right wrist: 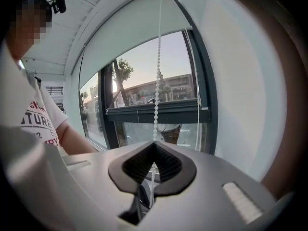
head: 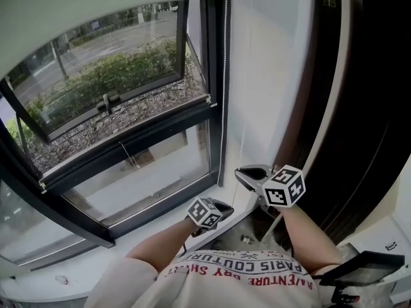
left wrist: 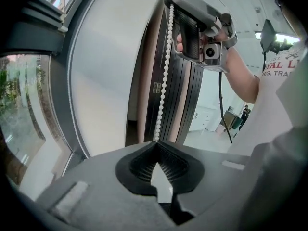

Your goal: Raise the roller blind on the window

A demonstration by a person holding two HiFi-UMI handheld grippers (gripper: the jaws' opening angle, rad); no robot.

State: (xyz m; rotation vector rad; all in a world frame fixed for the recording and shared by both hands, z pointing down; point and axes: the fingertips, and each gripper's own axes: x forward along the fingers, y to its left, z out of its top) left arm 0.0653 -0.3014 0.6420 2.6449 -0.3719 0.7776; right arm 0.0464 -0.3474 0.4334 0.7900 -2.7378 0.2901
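The pale roller blind (head: 96, 5) hangs with its bottom bar near the top of the window (head: 128, 140); it also shows in the right gripper view as the blind (right wrist: 134, 32). Its white bead chain (head: 224, 76) drops along the window's right frame. My right gripper (head: 240, 172) is shut on the chain (right wrist: 157, 81), which enters its jaws (right wrist: 154, 142) from above. Just below it, my left gripper (head: 228, 206) is shut on the same chain (left wrist: 165, 71). From the left gripper (left wrist: 156, 143) the chain rises taut to the right gripper (left wrist: 202, 28).
A tilted-open window sash (head: 109, 101) stands out toward the hedge outside. The white sill (head: 96, 268) runs below the glass. A white wall strip (head: 270, 76) and a dark door panel (head: 366, 108) are at the right. A dark flat device (head: 363, 265) sits at lower right.
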